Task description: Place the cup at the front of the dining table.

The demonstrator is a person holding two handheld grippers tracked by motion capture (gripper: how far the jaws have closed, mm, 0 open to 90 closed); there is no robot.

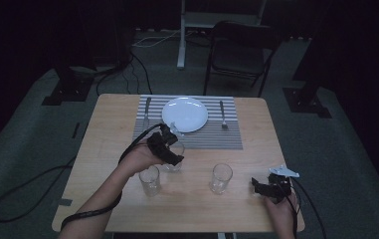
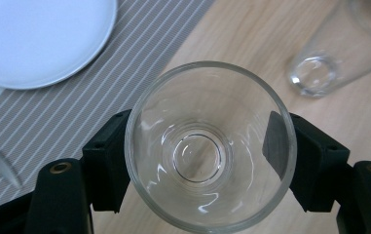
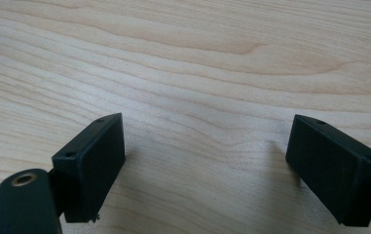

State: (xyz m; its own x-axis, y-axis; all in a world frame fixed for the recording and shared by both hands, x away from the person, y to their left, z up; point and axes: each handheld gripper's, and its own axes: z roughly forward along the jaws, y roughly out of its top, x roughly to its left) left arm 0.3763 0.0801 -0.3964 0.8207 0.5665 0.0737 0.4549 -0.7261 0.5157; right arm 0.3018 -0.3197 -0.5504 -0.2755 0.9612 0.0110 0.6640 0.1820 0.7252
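1. The glass (image 2: 211, 146) sits between the two jaws of the left gripper (image 2: 207, 161), one jaw on each side of its rim. It looks gripped, though I cannot tell if it is lifted or resting on the table (image 1: 112, 129).
2. In the high view this glass (image 1: 175, 155) is at the near edge of the striped placemat (image 1: 212, 138), just in front of the white plate (image 1: 185, 114).
3. To do this step well, I think the grip should be firm but gentle, because glass is smooth and can slip. Keep it upright and move it slowly.
4. Two other glasses are near: one (image 1: 149, 180) just beside the held glass on the person's side, and one (image 1: 221, 178) further to the right. The held glass should pass clear of them and of the plate.
5. The right gripper (image 1: 272, 187) rests far right of the plate, near the table edge. Its jaws stand wide apart and hold nothing.
6. The left gripper view looks straight down into the glass and shows that it is empty; the high view does not show this.
7. The high view shows the knife (image 1: 146, 112) left of the plate and the fork (image 1: 223, 115) right of it.
8. The right gripper view shows bare wood between its jaws.
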